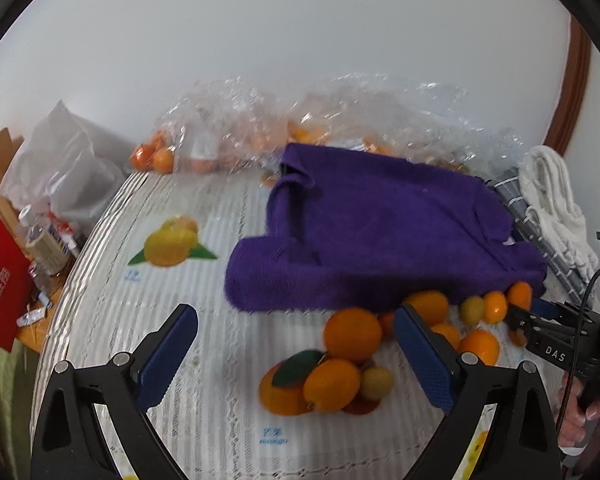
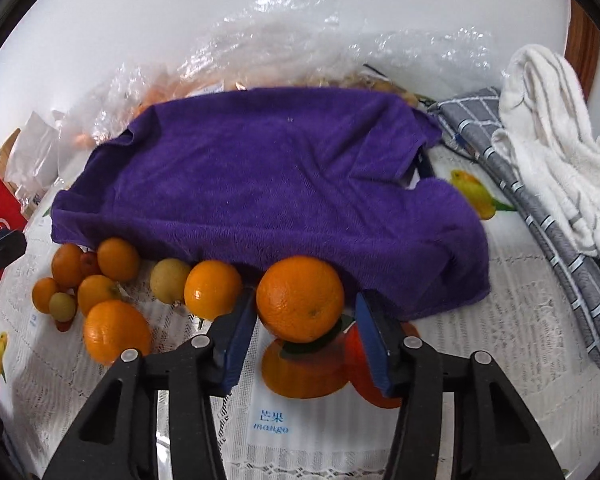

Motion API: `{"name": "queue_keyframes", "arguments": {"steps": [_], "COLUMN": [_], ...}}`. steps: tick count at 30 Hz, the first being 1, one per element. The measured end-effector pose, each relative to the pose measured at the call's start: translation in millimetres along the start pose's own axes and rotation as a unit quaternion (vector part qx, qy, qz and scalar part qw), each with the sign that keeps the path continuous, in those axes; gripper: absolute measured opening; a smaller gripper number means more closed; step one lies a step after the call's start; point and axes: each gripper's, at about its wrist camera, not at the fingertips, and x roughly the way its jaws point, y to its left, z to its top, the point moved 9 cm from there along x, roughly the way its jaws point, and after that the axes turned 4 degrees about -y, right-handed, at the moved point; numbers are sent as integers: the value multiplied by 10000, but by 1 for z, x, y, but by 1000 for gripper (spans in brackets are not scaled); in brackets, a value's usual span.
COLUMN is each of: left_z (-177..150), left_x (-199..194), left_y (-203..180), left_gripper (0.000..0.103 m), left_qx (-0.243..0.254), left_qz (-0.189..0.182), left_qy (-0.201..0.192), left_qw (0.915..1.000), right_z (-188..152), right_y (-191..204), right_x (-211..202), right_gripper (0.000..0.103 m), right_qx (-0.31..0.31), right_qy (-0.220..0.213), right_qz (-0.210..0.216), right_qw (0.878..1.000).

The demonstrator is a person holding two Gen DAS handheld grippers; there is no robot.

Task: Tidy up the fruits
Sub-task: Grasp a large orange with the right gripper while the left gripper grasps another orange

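In the right wrist view the right gripper (image 2: 306, 334), black with two blue pads, stands at lower centre with its jaws partly closed around a large round orange (image 2: 300, 298). The left pad lies at the fruit's edge; a narrow gap shows beside the right pad, and whether either pad presses cannot be told. That orange sits against the front hem of a rumpled purple terry towel (image 2: 268, 184) draped over something in mid-frame, on a white lace-patterned tablecloth (image 2: 500, 360) printed with fruit pictures.

Left of it lie a second round orange (image 2: 213, 289), one pale yellow-green fruit (image 2: 169, 280), and, at far left, a loose cluster: about five more orange fruits (image 2: 116, 338), one small greenish one (image 2: 62, 306) and two tiny red ones, partly hidden.

At right, one grey checked cloth (image 2: 540, 216) and one white fluffy towel (image 2: 556, 140) lie folded. Two crinkled clear plastic bags (image 2: 284, 40) holding orange fruit fill the upper part.

In the left wrist view the left gripper (image 1: 296, 348) holds its jaws wide apart above the tablecloth with nothing between the pads. One red box (image 1: 0, 280) stands at the left edge.
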Motion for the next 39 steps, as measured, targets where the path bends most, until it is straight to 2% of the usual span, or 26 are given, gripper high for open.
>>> {"name": "queue_keyframes", "arguments": {"steps": [2,5,7,9,11,12,16,22,24,26,29,32,34,35,37,38,39], "left_z": [-6,-13,-17,-21,-25,-26,-31,-25,-27,-31,-37,-44,-49,-50,-50,-51,-51], "left_x": [6,11,14,16,17,17,16,11,12,12,12,16,18,19,19,18,18], "left_y": [1,-3,-6,-7,-10,-11,-18,-13,-13,-17,-24,-29,-33,-35,-39,-43,-46], "left_gripper": [97,86,78,64,57,50,37,34,34,36,40,51,51,50,41,31,29], "left_qx": [3,-125,-145,-122,-175,-211,-183,-235,-257,-229,-86,23,33,48,112,151,151], "left_qz": [44,-195,-261,-279,-382,-463,-624,-569,-595,-781,-876,-834,-902,-896,-915,-1029,-1107], "left_qy": [156,389,483,557,668,704,802,652,752,941,1085,1232,1349,1340,1266,1284,1307], "left_qw": [9999,9990,9984,9980,9969,9962,9947,9960,9951,9922,9902,9889,9867,9869,9877,9863,9851], "right_z": [0,-1,-1,0,1,2,1,1,0,0,-1,-1,-1,-1,-1,0,0], "right_y": [-2,-4,-10,-16,-18,-19,-18,-15,-16,-17,-19,-21,-22,-23,-23,-24,-23], "right_x": [1,-1,-4,-6,-8,-8,-9,-9,-9,-8,-8,-9,-10,-10,-10,-10,-10], "right_gripper": [43,41,41,41,41,41,41,41,41,41,41,41,41,41,41,41,41], "right_qx": [-40,92,220,360,441,457,431,359,365,396,426,460,485,497,513,518,518], "right_qy": [-26,-105,-112,-128,-171,-189,-194,-217,-207,-182,-174,-174,-185,-190,-197,-196,-195], "right_qz": [-46,26,51,58,114,122,100,44,50,58,77,74,72,72,67,69,70], "right_qw": [10000,9999,9997,9993,9988,9987,9988,9991,9991,9990,9989,9988,9986,9986,9985,9984,9984]}}
